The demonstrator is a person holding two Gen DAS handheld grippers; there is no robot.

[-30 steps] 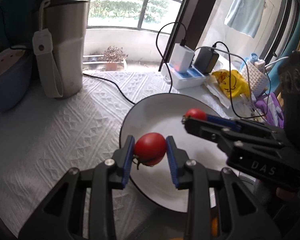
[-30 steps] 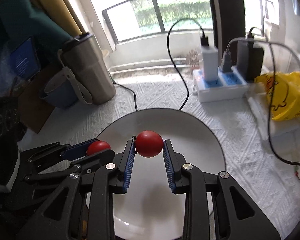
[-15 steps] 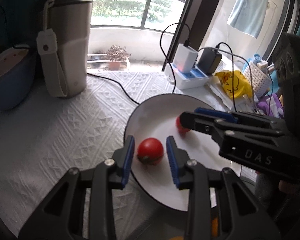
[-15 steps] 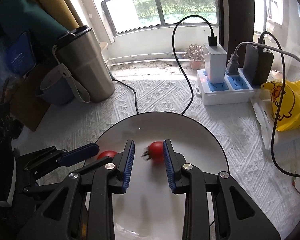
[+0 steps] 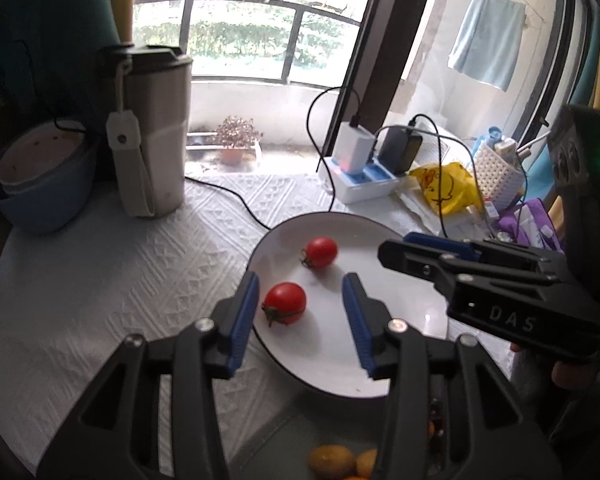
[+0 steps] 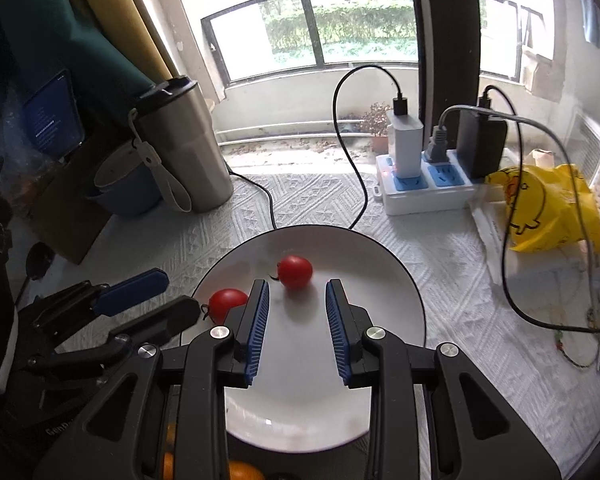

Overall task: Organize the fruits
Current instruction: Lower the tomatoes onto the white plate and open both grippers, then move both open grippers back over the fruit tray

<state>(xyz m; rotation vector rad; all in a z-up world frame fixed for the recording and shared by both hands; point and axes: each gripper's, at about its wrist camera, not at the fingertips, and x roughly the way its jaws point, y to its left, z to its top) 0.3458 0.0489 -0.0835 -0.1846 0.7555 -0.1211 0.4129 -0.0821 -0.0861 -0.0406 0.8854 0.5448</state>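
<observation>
Jaws apart, empty (both grippers), tomatoes (image 5: 284, 303) on plate (image 5: 400, 292)

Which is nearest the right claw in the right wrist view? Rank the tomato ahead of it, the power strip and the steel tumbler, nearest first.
1. Tomato, on the plate just ahead of the right claw.
2. Power strip, far right, and steel tumbler, far left: too close to call.

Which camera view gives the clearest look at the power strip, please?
The right wrist view: the power strip sits near and unobstructed, showing its blue sockets and three plugged-in adapters. In the left wrist view the strip is farther away, smaller and seen at an angle, with fewer details visible.
</observation>
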